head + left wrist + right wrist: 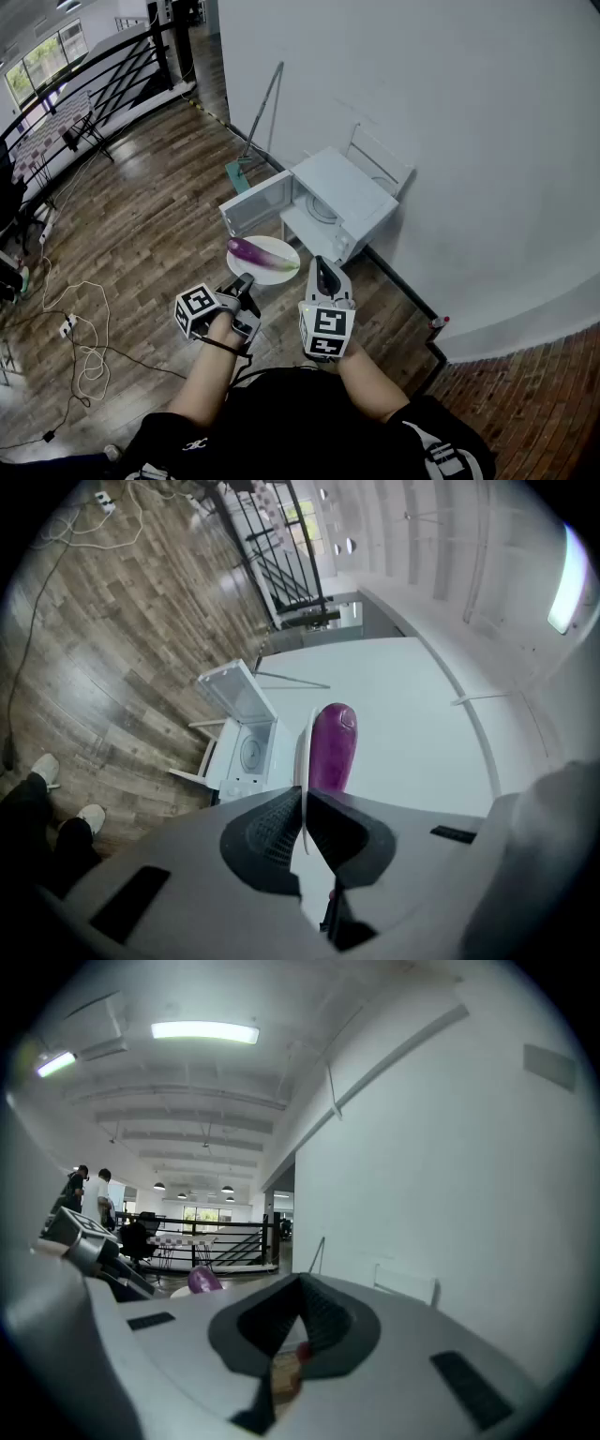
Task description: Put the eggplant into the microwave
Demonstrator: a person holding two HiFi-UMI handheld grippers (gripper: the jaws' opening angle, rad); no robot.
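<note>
glossy purple eggplant laid on a white plate, plate rim pinched by left gripper, right gripper closed up empty, microwave just beyond, door swung open

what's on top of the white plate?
One glossy purple eggplant lies on the round white plate, whose rim the left gripper clamps. The plate surface beneath the eggplant is covered.
</note>
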